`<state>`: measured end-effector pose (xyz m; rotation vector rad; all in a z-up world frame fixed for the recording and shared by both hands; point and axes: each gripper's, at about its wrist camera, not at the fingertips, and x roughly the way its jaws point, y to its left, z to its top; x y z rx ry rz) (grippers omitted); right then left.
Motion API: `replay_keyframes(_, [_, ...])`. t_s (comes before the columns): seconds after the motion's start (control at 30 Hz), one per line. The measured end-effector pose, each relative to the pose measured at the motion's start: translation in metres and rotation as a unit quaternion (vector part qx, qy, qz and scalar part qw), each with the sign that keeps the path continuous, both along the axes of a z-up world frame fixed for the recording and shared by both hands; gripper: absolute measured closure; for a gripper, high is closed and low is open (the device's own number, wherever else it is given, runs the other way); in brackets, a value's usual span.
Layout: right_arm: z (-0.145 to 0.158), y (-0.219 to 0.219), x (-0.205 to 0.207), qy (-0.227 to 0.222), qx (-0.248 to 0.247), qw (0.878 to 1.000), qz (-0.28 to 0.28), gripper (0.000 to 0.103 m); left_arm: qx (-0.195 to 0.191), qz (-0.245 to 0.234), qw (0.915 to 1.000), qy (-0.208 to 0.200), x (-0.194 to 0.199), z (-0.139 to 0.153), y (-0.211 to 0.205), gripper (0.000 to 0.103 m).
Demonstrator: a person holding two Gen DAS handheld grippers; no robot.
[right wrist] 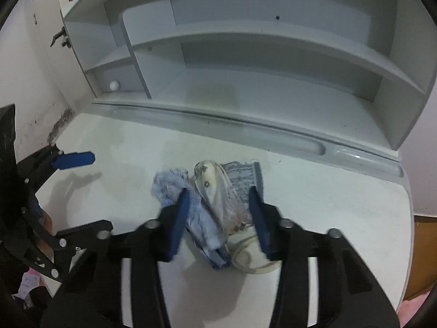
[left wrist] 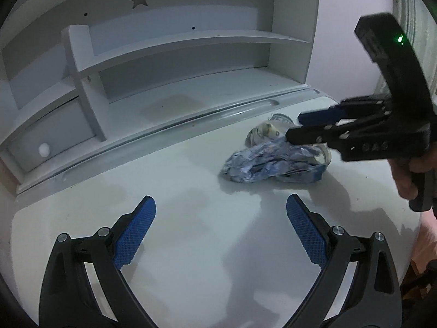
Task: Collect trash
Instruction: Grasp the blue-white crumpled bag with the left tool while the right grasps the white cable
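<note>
Left wrist view: the left gripper (left wrist: 221, 210) hangs over the white desk (left wrist: 191, 232), tilted down, blue pads spread wide with nothing between them. Ahead and to the right lies the crumpled blue wrapper (left wrist: 262, 164) against a clear plastic cup (left wrist: 266, 134), and the right gripper (left wrist: 293, 127), held in a hand (left wrist: 407, 172), reaches in from the right over them. Behind stands a white shelf unit (left wrist: 174, 38) with a star cutout.

Right wrist view: the right gripper (right wrist: 220, 207) points down, its pads straddling the wrapper (right wrist: 199, 218) and cup (right wrist: 218, 188); whether they press I cannot tell. The left gripper (right wrist: 73, 160) hovers off to the left.
</note>
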<state>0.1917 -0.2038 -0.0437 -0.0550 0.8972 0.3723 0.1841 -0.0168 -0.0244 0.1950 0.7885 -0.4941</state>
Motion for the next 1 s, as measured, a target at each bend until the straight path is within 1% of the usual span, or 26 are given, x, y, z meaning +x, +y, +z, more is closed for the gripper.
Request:
replay_keyframes(0.07, [-0.001, 0.001, -0.004, 0.003, 0.002, 1.000, 0.003, 0.092, -0.001, -0.008, 1.0000, 0.002, 0.009, -0.002, -0.004, 0.009])
replay_keyframes(0.1, [0.000, 0.003, -0.006, 0.005, 0.004, 1.000, 0.008, 0.097, -0.002, -0.017, 0.9998, 0.002, 0.013, -0.002, -0.008, 0.009])
replay_keyframes(0.17, [0.004, 0.003, -0.013, -0.003, 0.009, 1.000, 0.006, 0.100, -0.001, -0.026, 0.9997, 0.002, 0.020, -0.006, -0.012, 0.009])
replay_keyframes(0.33, [0.036, -0.016, -0.041, -0.040, 0.055, 0.998, -0.010, 0.101, -0.010, -0.067, 0.9977, 0.005, 0.034, -0.008, -0.033, 0.009])
replay_keyframes(0.43, [0.051, -0.027, -0.055, -0.054, 0.071, 0.996, -0.017, 0.101, -0.025, -0.094, 0.9952, 0.011, 0.040, -0.010, -0.045, 0.009])
replay_keyframes(0.57, [0.063, -0.045, -0.070, -0.061, 0.092, 0.993, -0.031, 0.101, -0.026, -0.103, 0.9941, 0.021, 0.045, -0.016, -0.056, 0.009])
replay_keyframes(0.67, [0.071, -0.054, -0.080, -0.069, 0.101, 0.992, -0.040, 0.101, -0.035, -0.123, 0.9916, 0.016, 0.037, -0.013, -0.065, 0.009])
replay_keyframes(0.8, [0.083, -0.069, -0.098, -0.085, 0.110, 0.989, -0.053, 0.101, -0.033, -0.126, 0.9912, 0.023, 0.026, -0.009, -0.077, 0.009])
replay_keyframes(0.87, [0.086, -0.076, -0.106, -0.089, 0.112, 0.988, -0.059, 0.101, -0.019, -0.114, 0.9931, 0.020, 0.027, -0.011, -0.084, 0.009])
replay_keyframes(0.9, [0.087, -0.079, -0.110, -0.090, 0.112, 0.988, -0.062, 0.101, -0.009, -0.107, 0.9939, 0.025, 0.030, -0.015, -0.090, 0.009])
replay_keyframes(1.0, [0.086, -0.091, -0.126, -0.092, 0.112, 0.987, -0.071, 0.101, 0.000, -0.098, 0.9945, 0.038, 0.036, -0.024, -0.096, 0.009])
